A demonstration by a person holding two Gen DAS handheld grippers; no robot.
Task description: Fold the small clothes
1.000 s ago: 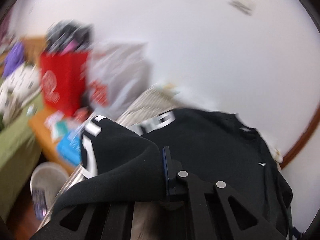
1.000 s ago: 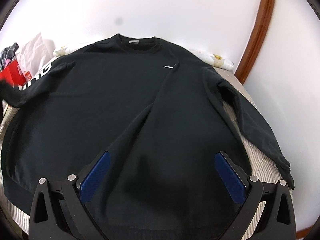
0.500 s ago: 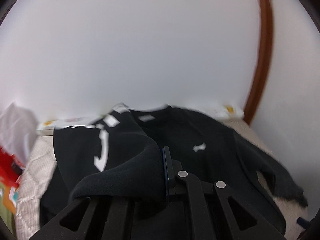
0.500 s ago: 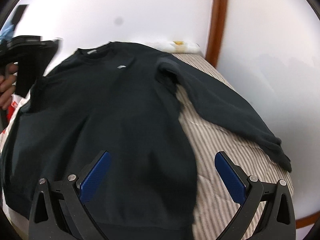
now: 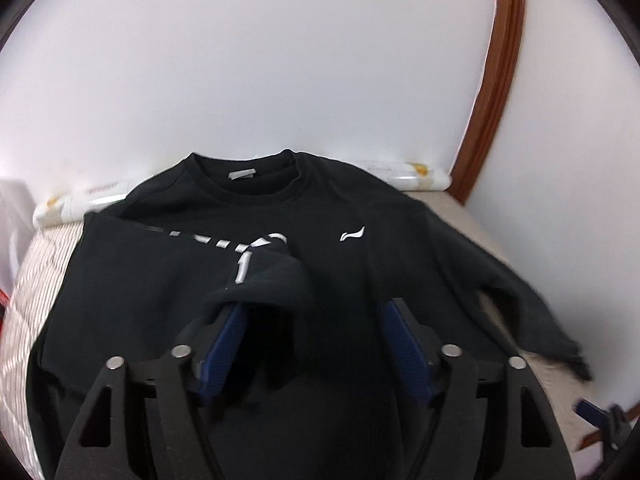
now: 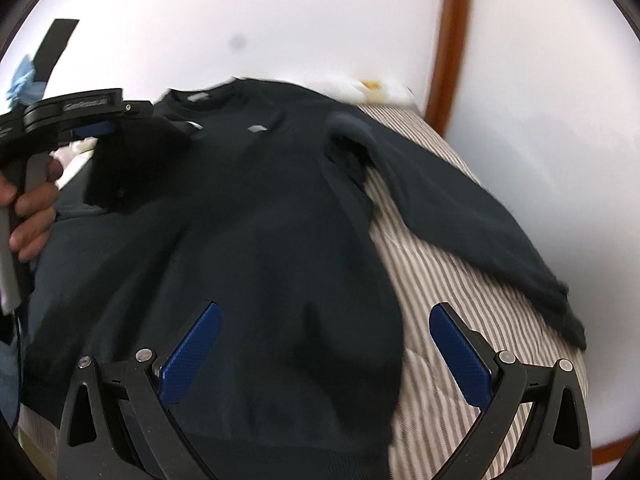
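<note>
A black sweatshirt (image 5: 360, 280) lies face up on a striped bed (image 6: 460, 280), collar toward the wall. My left gripper (image 5: 316, 320) is open above the chest; the lettered left sleeve (image 5: 260, 280) is folded across the body and still drapes over its left finger. In the right wrist view the left gripper (image 6: 96, 128) shows at far left with the sleeve cuff (image 6: 132, 168) hanging from it. My right gripper (image 6: 324, 328) is open and empty over the sweatshirt's (image 6: 260, 240) lower right hem. The right sleeve (image 6: 480, 232) lies spread out on the bed.
A white wall stands behind the bed, with a brown wooden frame (image 5: 492, 92) at the right. A white rolled packet (image 5: 404, 172) lies along the wall behind the collar. A white bag (image 5: 12, 216) sits at far left.
My left gripper swung the left sleeve across onto the sweatshirt's chest and its jaws opened. My right gripper shifted toward the right side of the garment.
</note>
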